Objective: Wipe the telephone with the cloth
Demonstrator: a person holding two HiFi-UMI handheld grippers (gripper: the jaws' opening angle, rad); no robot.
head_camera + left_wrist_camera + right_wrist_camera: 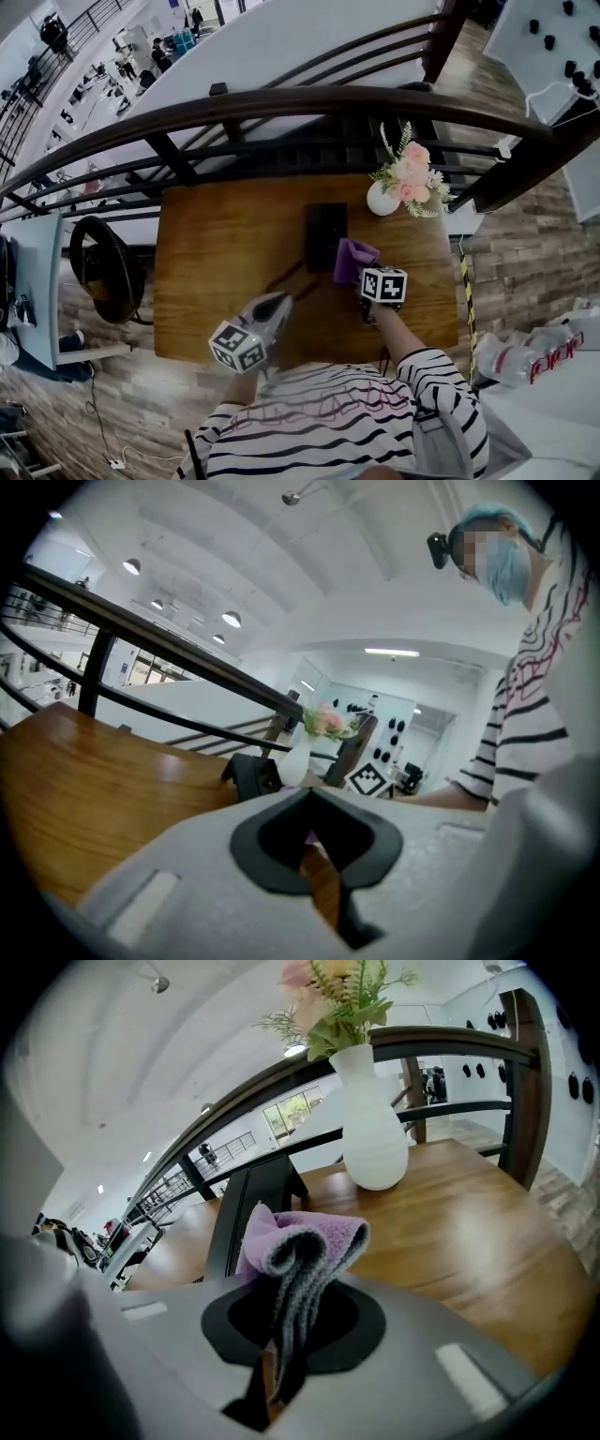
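The black telephone (325, 232) lies on the wooden table (216, 253), near the back middle, with a dark cord (281, 276) trailing to its front left. My right gripper (364, 277) is shut on a folded purple cloth (353, 259), which hangs just right of the phone's near end. In the right gripper view the cloth (302, 1241) bunches up out of the gripper (286, 1335), with the phone (251, 1206) right behind it. My left gripper (279, 304) hovers over the table's front, shut and holding nothing; in its own view the gripper (314, 834) points toward the phone (251, 774).
A white vase of pink flowers (401, 182) stands at the table's back right, close to the phone. A dark curved railing (281, 103) runs behind the table. A black round chair (103, 267) sits left of the table. Several plastic bottles (534, 352) lie at the right.
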